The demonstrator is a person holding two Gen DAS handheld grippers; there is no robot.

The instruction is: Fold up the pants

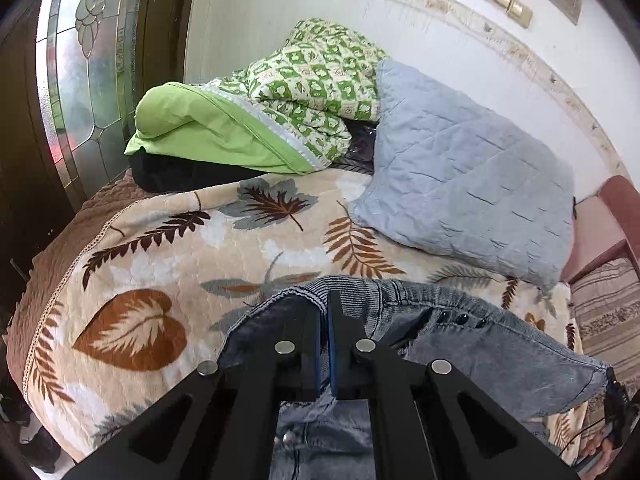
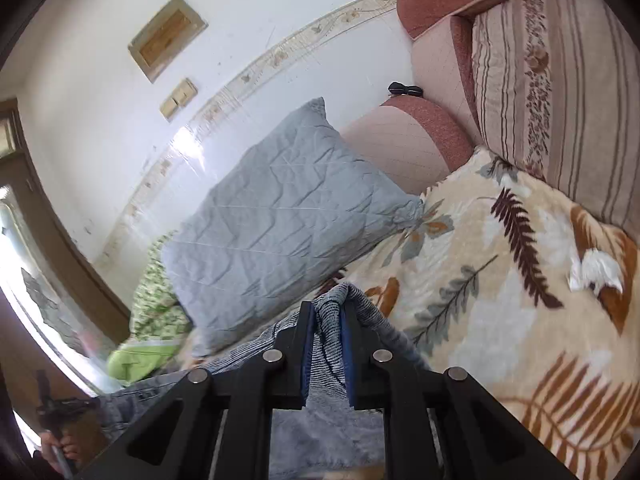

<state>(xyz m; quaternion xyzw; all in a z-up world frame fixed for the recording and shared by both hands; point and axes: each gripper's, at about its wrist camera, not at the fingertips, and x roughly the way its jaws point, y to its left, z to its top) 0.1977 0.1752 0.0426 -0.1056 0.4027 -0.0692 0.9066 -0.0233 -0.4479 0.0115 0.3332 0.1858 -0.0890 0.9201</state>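
**Left wrist and right wrist: jeans gripped, fold barely begun**

Left wrist view has the left claw (image 1: 325,334) clamped on the jeans (image 1: 460,328) at the button fly, the denim draped over the leaf-print blanket (image 1: 160,248) on the bed. Right wrist view alone shows the right claw (image 2: 326,344) pinching bunched denim. No fold looks finished yet. Beyond sits a grey quilted pillow (image 1: 464,176).

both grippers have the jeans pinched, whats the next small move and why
Probably carry both ends forward together and lower them onto the open leaf-print blanket. The left gripper is shut on the jeans at a stitched edge, and the right gripper pinches a bunched fold of them. The denim between sags, so spread the grippers slightly first. Stop short of the grey pillow.
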